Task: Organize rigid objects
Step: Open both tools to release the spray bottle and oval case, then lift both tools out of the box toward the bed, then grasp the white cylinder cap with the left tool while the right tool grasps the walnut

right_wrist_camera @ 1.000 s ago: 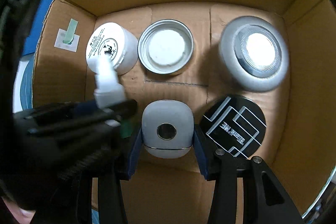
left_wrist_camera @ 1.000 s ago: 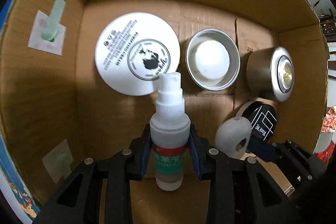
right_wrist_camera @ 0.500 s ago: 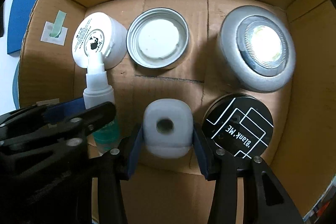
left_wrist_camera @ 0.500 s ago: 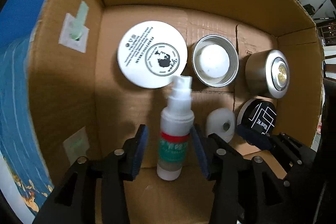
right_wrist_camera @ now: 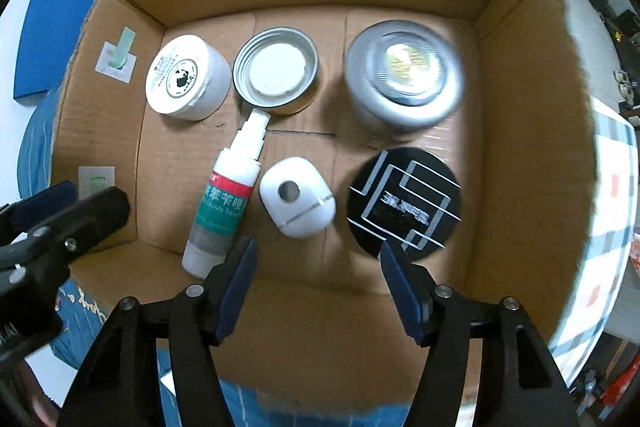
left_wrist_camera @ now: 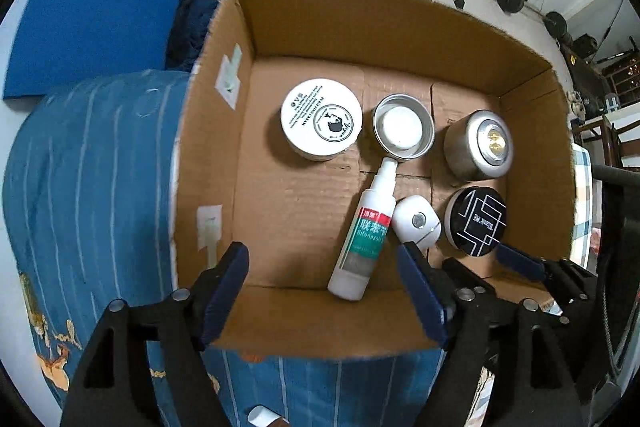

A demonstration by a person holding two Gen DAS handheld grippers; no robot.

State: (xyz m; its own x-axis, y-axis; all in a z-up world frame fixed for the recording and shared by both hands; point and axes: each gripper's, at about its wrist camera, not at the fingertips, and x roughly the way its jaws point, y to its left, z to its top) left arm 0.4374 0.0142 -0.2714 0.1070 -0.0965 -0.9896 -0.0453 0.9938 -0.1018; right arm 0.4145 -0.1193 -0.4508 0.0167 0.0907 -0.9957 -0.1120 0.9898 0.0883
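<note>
An open cardboard box (left_wrist_camera: 400,23) (right_wrist_camera: 520,107) holds several items. A white spray bottle (left_wrist_camera: 366,229) (right_wrist_camera: 224,199) with a green and red label lies on the box floor. A small white rounded case (left_wrist_camera: 416,223) (right_wrist_camera: 296,197) lies beside it on the right. My left gripper (left_wrist_camera: 324,287) is open and empty above the box's near wall. My right gripper (right_wrist_camera: 316,271) is open and empty above the near wall, just short of the white case.
In the box are also a white cream jar (left_wrist_camera: 322,119) (right_wrist_camera: 186,83), an open metal tin (left_wrist_camera: 403,127) (right_wrist_camera: 276,71), a silver round container (left_wrist_camera: 478,147) (right_wrist_camera: 404,79) and a black round compact (left_wrist_camera: 476,221) (right_wrist_camera: 404,203). The box sits on blue striped cloth (left_wrist_camera: 92,195).
Both grippers opened, let go of the spray bottle and the white case, and pulled back up out of the box. The bottle now lies on its side.
</note>
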